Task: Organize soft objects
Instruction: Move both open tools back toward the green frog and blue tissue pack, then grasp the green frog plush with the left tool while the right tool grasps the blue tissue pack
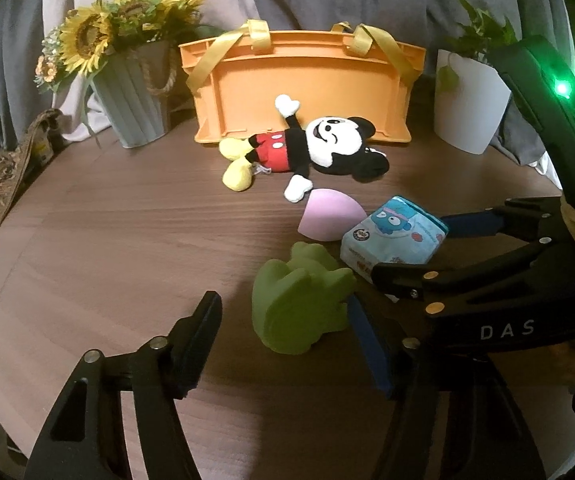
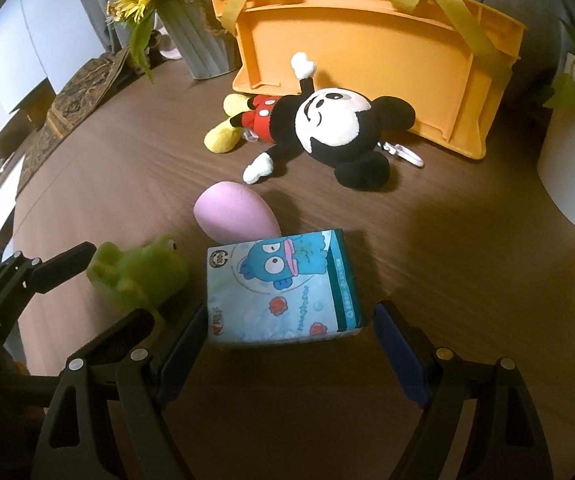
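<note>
Two jaws are standing wide open, holding nothing. My right gripper is reaching around the tissue pack, its long side running away from me. My left gripper is facing the green frog just ahead.

left gripper agape, right gripper agape

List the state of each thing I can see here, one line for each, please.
Left gripper: open, around the green frog sponge.
Right gripper: open, around the tissue pack.
Green frog sponge: on the table, not gripped.
Tissue pack: flat on table, not gripped.
Pink sponge: lying loose, beside the pack.
Mickey plush: lying on its back.
Orange basket: tipped on its side.
</note>
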A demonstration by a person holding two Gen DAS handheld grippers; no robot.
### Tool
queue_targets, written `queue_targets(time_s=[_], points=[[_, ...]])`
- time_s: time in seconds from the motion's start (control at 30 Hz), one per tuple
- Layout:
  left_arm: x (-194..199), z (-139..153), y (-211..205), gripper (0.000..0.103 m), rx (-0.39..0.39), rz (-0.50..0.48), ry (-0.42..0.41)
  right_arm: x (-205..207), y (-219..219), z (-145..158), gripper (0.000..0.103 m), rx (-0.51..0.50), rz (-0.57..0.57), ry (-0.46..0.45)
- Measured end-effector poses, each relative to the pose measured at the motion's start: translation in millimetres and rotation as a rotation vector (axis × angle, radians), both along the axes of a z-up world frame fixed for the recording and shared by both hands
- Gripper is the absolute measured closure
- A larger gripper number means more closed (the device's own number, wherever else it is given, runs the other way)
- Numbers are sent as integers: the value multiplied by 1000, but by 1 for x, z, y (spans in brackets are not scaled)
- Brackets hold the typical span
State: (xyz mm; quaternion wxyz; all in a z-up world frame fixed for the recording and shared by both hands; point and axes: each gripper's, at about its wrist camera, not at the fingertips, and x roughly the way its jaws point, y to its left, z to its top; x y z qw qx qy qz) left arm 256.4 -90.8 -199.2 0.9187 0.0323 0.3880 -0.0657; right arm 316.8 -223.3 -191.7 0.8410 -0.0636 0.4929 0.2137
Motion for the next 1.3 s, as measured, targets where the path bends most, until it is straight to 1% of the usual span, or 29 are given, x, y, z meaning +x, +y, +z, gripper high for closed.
queue_targets(time_s=[0.07,0.13,0.2,0.3,0.53,0.57,0.63,1.1,1.3], points=[[1,-1,0,52,-18,-17,4,0,0,0,18,3,-1,-1],[1,-1,-2,57,-29,-28,7,1,0,-1,19,11,-1,3],[1,-1,-3,62,-22,-27,1,1,-1,-1,21,18,-6,5],[1,0,-2,63,-29,-24,7,0,-2,0,27,27,-10,5],[-4,7,4,67,-34,-1,-3,-5,-3,3,29,33,-41,-9],[-5,8,5,70,-37,-1,-7,-6,-3,4,29,36,-44,-10],[-7,11,6,74,-36,-4,-16,-9,-3,6,29,40,-55,-16],[-21,31,19,77,-41,16,-91,-31,-7,27,29,85,-147,-50],[-24,47,28,77,-53,21,-127,-36,-2,41,29,100,-176,-69]])
